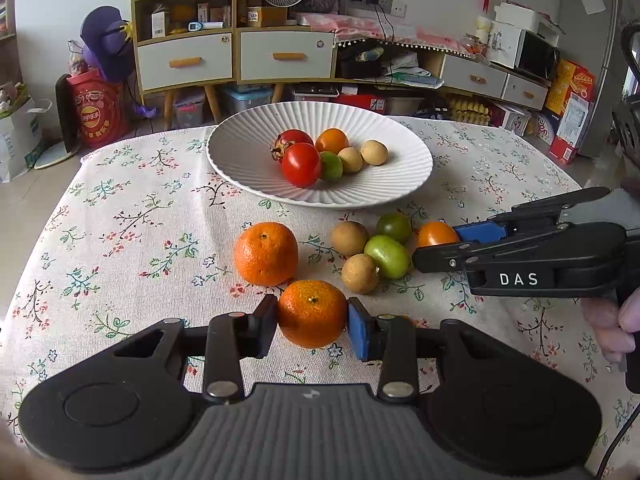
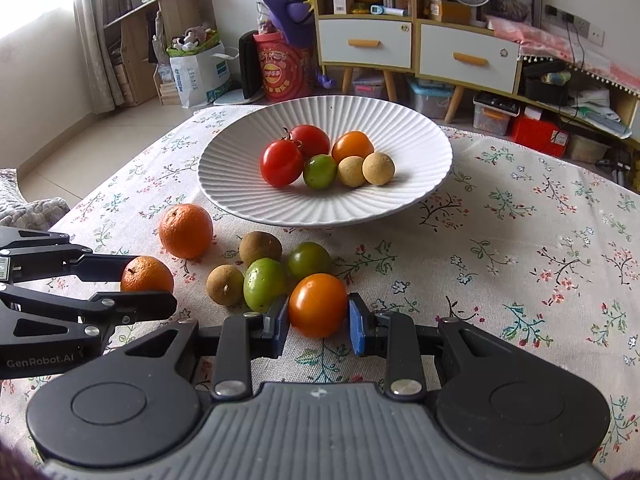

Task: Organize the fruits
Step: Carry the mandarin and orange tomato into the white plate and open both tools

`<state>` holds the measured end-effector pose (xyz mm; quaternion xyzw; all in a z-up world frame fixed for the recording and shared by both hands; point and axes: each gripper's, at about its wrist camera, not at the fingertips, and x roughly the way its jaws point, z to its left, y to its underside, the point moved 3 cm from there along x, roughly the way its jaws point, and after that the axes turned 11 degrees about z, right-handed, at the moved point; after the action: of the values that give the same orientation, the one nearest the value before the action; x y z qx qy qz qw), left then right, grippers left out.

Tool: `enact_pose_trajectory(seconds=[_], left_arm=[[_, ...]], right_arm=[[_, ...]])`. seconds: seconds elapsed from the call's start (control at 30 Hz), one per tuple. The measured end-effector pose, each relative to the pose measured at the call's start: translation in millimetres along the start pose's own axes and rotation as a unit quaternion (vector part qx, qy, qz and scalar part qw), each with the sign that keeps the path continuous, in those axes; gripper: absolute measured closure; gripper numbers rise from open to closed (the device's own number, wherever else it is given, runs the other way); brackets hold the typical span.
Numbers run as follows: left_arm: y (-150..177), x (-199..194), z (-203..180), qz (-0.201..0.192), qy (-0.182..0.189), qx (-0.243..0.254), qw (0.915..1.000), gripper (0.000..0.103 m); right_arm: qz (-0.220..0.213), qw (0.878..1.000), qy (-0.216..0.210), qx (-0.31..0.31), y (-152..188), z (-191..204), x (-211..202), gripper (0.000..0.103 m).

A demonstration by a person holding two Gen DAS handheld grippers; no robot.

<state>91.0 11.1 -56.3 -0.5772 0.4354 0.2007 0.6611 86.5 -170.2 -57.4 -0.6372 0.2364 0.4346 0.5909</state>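
Observation:
My left gripper is shut on a mandarin low over the floral tablecloth; it also shows in the right wrist view. My right gripper is shut on an orange tomato, which also shows in the left wrist view. A second mandarin, two brown longans and two green fruits lie on the cloth between the grippers. The white ribbed plate behind holds two red tomatoes, an orange tomato, a green fruit and two pale longans.
The table's far edge lies just behind the plate. Beyond it stand a wooden drawer cabinet, a red bucket and boxes on the floor. The cloth to the left and right of the fruits is bare.

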Motion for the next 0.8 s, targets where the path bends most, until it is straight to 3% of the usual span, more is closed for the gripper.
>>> enact_pose_trajectory(seconds=[0.63, 0.8], left_arm=[[-33.1, -14.6, -13.0, -0.038, 0.013, -0.023, 0.9989, 0.07], [-46.8, -5.3, -17.2, -0.042, 0.015, -0.037, 0.9983, 0.07]], right_arm=[[-0.054, 0.998, -0.012, 0.02, -28.9, -1.7, -32.5, 0.076], [-0.051, 0.998, -0.025, 0.036, -44.1, -13.1, -26.5, 0.076]])
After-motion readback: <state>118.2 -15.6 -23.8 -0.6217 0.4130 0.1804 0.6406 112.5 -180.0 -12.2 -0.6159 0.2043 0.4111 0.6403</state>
